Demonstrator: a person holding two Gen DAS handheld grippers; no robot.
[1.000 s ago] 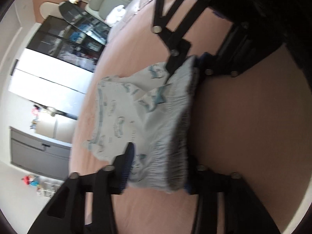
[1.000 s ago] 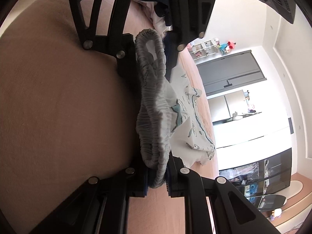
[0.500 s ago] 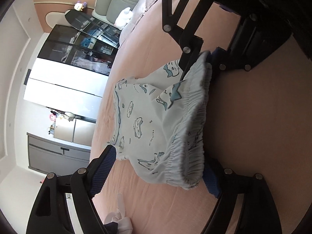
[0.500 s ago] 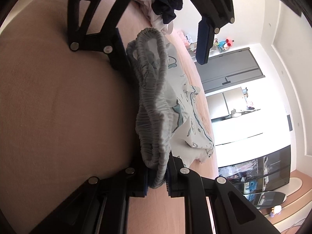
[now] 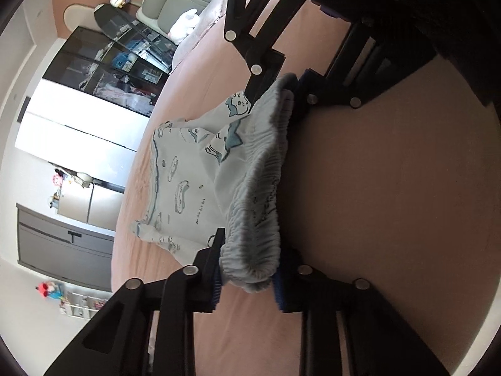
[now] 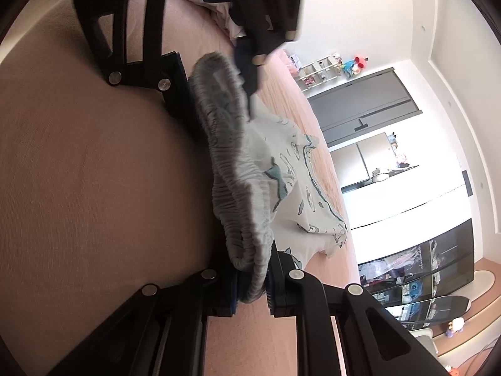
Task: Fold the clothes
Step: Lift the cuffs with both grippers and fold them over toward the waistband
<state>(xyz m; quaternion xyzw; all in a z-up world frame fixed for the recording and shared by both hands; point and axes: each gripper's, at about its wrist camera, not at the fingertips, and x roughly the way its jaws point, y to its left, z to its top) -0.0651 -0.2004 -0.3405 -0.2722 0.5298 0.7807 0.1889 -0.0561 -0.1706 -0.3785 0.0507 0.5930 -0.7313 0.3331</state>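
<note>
Looking along your left hand-held gripper [image 5: 247, 277], the shorts [image 5: 200, 175] lie on the pink bed [image 5: 391, 188], its jaws closing onto the gathered waistband [image 5: 260, 206]; your right hand-held gripper [image 6: 252, 294] pinches the other end, hiding that corner. The waistband runs top to bottom, legs pointing towards the blurred wardrobes [image 5: 81, 134].
</note>
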